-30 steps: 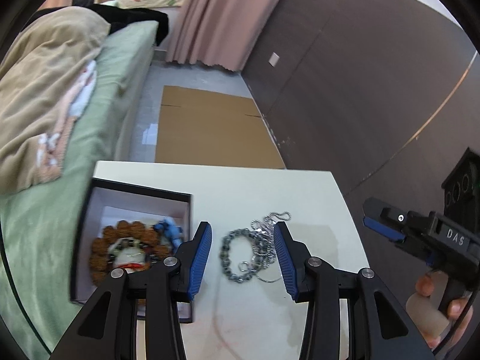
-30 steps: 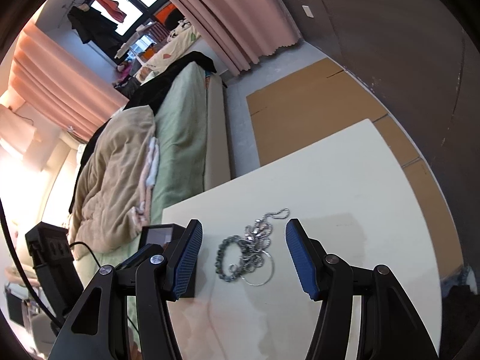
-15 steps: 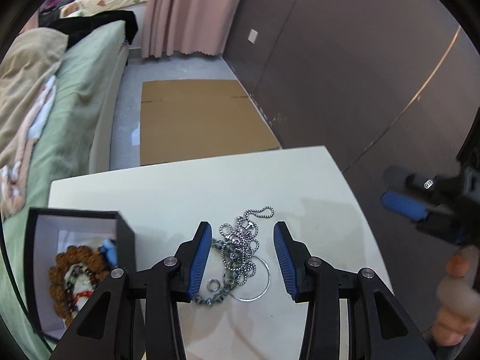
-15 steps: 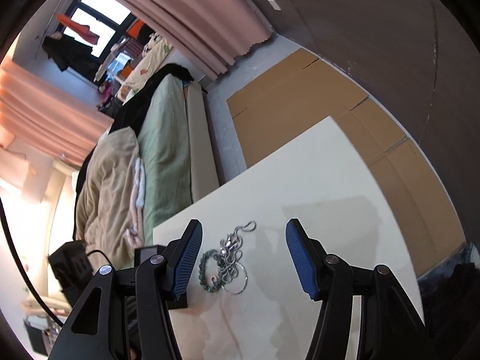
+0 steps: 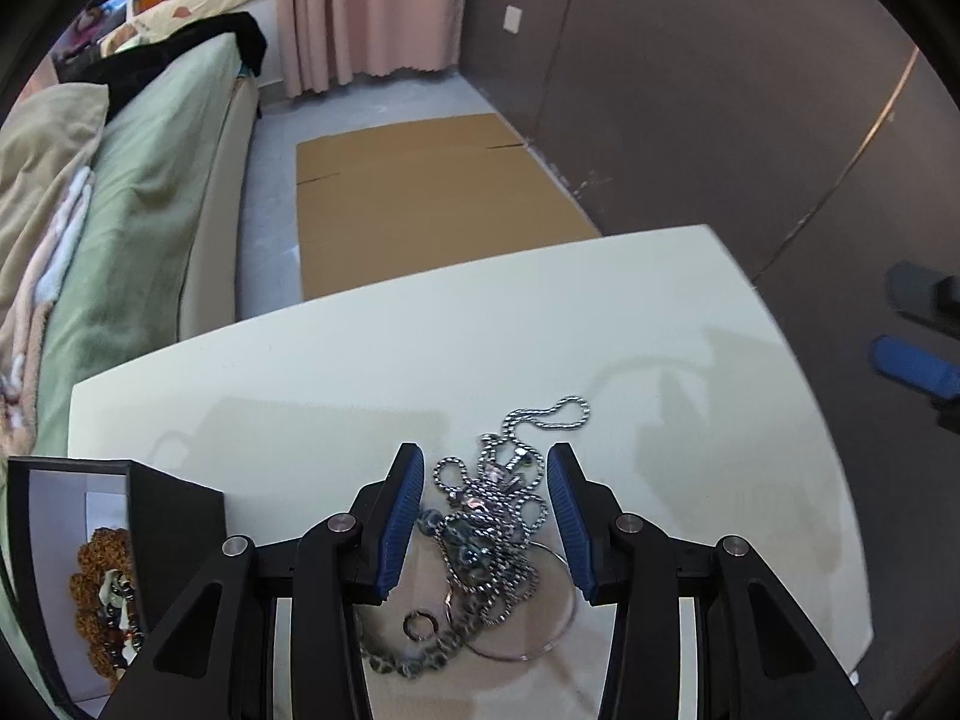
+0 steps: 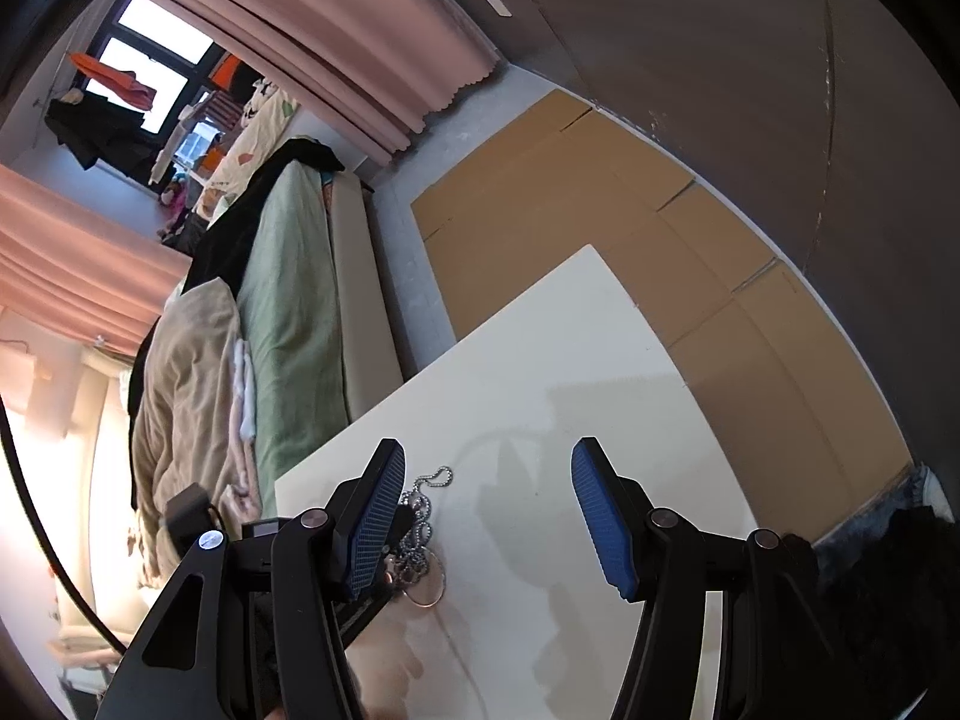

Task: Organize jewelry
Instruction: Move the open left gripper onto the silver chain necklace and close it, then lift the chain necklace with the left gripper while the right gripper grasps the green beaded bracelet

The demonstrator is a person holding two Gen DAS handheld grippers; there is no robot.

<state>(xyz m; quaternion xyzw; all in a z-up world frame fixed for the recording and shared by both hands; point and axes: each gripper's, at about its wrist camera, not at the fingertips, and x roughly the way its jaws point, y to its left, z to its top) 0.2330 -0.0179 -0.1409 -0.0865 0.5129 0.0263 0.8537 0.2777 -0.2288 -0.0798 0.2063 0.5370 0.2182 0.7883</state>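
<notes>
bare table [image 5: 690, 324] right of chain pile [image 5: 492, 540]; black box [image 5: 174, 516] close left

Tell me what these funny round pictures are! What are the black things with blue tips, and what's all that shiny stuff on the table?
Those black things are grabbers, like big tweezers, and a person holds one in each hand. Each has a small camera looking along its two fingers, and the lens bends everything round.

One picture comes from the left gripper. Its blue pads stand open on either side of a tangled pile of silver chains lying on the white table. It is not squeezing them yet. Beside it sits a black box with a brown bead bracelet inside.

The other picture comes from the right gripper. It is open too, holding nothing, above the table. You can see the same chains from its side.

Behind is a green bed.
</notes>
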